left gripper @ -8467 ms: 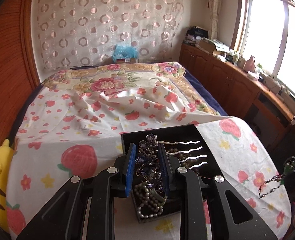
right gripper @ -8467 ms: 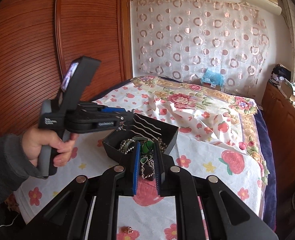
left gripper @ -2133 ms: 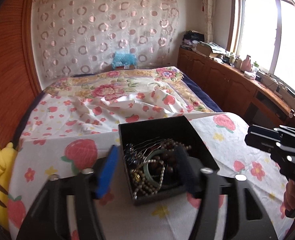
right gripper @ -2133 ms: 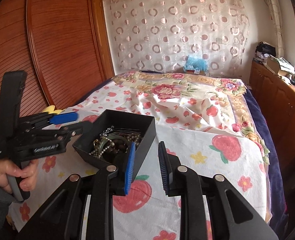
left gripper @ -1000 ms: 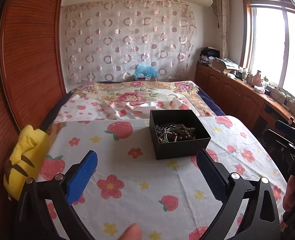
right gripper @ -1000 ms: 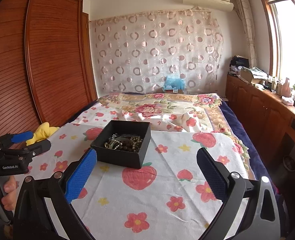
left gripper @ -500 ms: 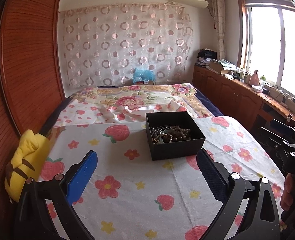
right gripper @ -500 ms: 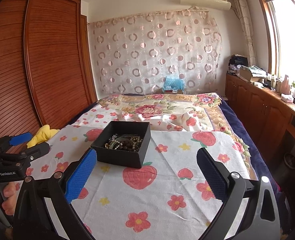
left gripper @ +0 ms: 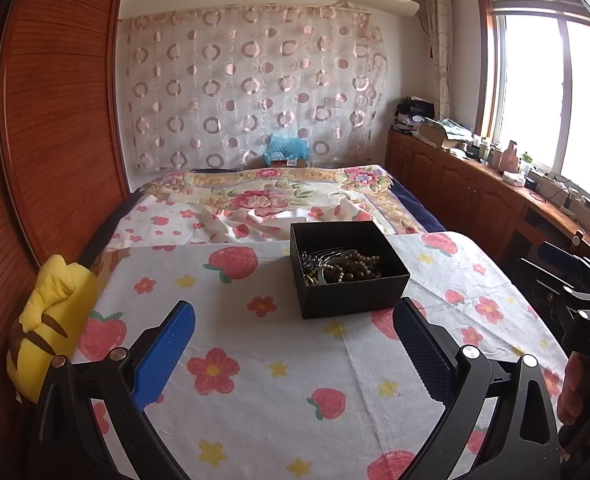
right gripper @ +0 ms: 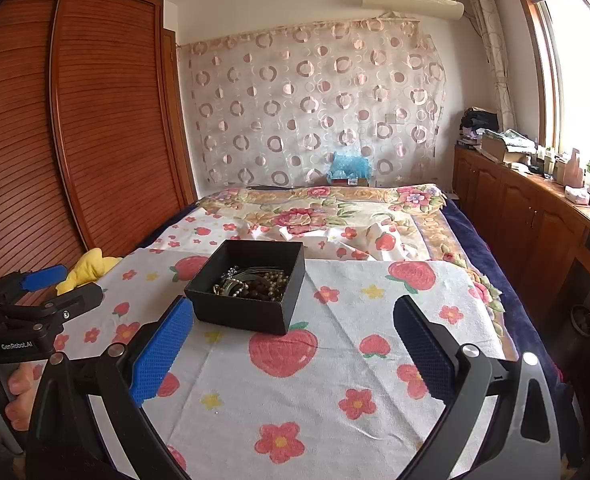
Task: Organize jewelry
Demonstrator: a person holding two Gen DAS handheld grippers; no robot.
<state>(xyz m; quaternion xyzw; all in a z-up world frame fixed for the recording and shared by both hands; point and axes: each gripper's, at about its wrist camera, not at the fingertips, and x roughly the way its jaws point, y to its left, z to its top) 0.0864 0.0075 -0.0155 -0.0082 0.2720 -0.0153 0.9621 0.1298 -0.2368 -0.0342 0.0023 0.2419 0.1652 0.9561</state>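
A black open box (left gripper: 353, 300) sits on the strawberry-print cloth on the bed; it also shows in the right wrist view (right gripper: 239, 314). Inside lies a tangle of jewelry (left gripper: 341, 266): bead strands, pearls, a bangle and metal pieces, seen too in the right wrist view (right gripper: 251, 280). My left gripper (left gripper: 293, 342) is wide open and empty, well back from the box. My right gripper (right gripper: 293, 338) is wide open and empty, also short of the box. Each gripper shows at the edge of the other's view.
The white strawberry-and-flower cloth (left gripper: 279, 364) covers the near bed. A yellow plush toy (left gripper: 45, 320) lies at the left edge by the wooden wardrobe (right gripper: 75, 128). Wooden cabinets (left gripper: 475, 200) with clutter run along the right under the window. A floral quilt (right gripper: 315, 212) lies beyond.
Earlier both grippers were shut on jewelry over the box; the jewelry now lies in the box. Both grippers have opened wide and pulled back and up. Little movement in the last half second.
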